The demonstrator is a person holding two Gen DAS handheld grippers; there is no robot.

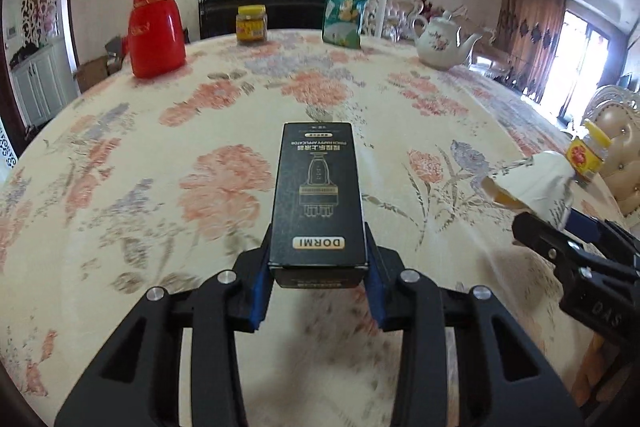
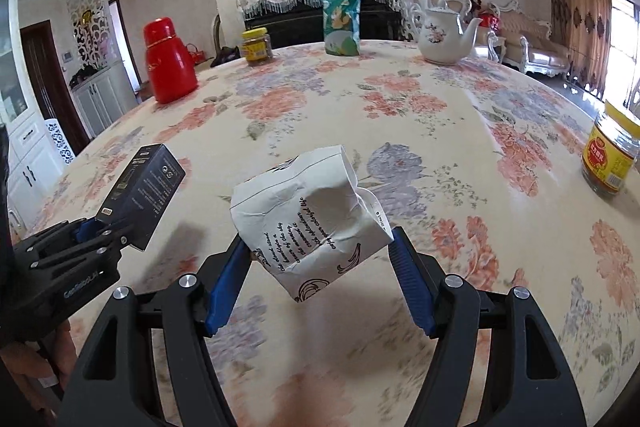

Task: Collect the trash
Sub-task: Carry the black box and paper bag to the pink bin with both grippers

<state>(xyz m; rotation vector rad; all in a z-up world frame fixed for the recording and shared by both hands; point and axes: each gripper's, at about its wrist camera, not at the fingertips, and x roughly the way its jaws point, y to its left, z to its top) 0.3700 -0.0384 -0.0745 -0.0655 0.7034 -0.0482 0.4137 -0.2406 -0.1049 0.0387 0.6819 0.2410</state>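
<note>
Over the floral counter [image 1: 168, 131], both grippers hold trash clear of the cloth.

Low in the left wrist frame, the left gripper [image 1: 318, 269] has its blue-padded fingers [image 1: 260, 287] pinching a black DORMI box [image 1: 318, 195], which points up the frame. At the centre of the right wrist frame, the right gripper [image 2: 320, 263] pinches a crumpled white paper bag [image 2: 308, 223] with printed script. Along the upper edge stand a red thermos [image 1: 154, 27], a yellow-lidded jar [image 1: 251, 24], a green snack bag [image 1: 348, 7] and a white teapot [image 1: 442, 41].

red flask [image 1: 155, 27], teapot [image 1: 440, 41], snack bag [image 1: 347, 7], two jars [image 1: 251, 23].
</note>
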